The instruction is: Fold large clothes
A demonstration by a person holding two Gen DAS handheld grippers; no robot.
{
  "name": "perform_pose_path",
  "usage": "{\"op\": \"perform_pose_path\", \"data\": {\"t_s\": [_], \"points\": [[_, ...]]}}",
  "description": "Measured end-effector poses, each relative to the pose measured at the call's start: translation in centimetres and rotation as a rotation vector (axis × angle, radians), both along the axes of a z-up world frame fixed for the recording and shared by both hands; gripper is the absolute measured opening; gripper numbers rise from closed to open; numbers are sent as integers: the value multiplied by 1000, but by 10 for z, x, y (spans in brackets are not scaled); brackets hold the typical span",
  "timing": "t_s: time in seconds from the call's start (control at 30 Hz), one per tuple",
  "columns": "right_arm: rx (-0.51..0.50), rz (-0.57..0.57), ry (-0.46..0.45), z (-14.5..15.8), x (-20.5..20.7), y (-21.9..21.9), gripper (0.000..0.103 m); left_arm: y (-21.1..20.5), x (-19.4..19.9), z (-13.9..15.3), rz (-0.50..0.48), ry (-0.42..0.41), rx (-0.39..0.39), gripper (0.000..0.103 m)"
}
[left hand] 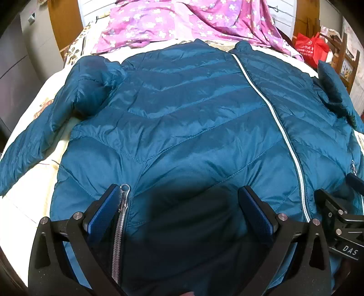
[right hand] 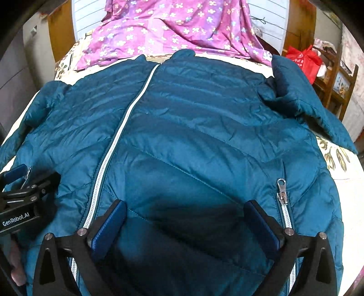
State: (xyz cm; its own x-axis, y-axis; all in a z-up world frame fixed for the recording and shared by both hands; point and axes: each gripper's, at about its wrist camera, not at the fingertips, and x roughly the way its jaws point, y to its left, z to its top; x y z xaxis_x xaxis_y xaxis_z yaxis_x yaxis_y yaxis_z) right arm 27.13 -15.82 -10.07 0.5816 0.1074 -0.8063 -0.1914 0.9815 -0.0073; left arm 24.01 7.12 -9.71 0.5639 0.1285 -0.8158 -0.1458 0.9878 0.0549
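- Left wrist view: I have the left gripper (left hand: 182, 205) low at 6 o'clock, fingers spread wide with nothing between them, poised over the hem of the teal down jacket (left hand: 186, 118).
- The jacket lies front up and zipped on the bed (left hand: 34, 182), collar towards 12 o'clock, hem towards me. A pocket zipper (left hand: 124, 193) sits right against my left finger's pad.
- The left sleeve (left hand: 34, 141) trails out to 9 o'clock; the right gripper shows at 4 o'clock beside the main zipper (left hand: 273, 118).
- A pink floral quilt (left hand: 182, 20) is bunched at 12 o'clock beyond the collar, and a red bag (left hand: 311, 47) sits at 2 o'clock.
- Right wrist view: the right gripper (right hand: 186, 218) is also spread and empty, over the hem just right of the main zipper (right hand: 127, 118).
- The right sleeve (right hand: 307, 102) angles off to 2 o'clock, its shoulder puffed up; the other pocket zipper (right hand: 282, 193) is near my right finger.
- Handling, as I judge it: light, soft, puffy and slick nylon, so it should slip and spring back. I would pinch at seams, the hem edge or sleeve cuffs, taking a thick bite rather than the smooth face.
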Motion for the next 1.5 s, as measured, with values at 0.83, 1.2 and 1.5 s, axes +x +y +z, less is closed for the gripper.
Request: {"op": "perform_pose_path", "data": {"t_s": [0.83,1.2,1.5], "points": [[20,15,19,-3,-1,-2,103,8,-2,-1,-29,39,-40,103],[15,13,18,-3,-1,-1,103,7,-3,-3,-19,18,-33,103],[16,13,15,-3,-1,-1,103,7,-3,-3,-18,16,-37,103]]}}
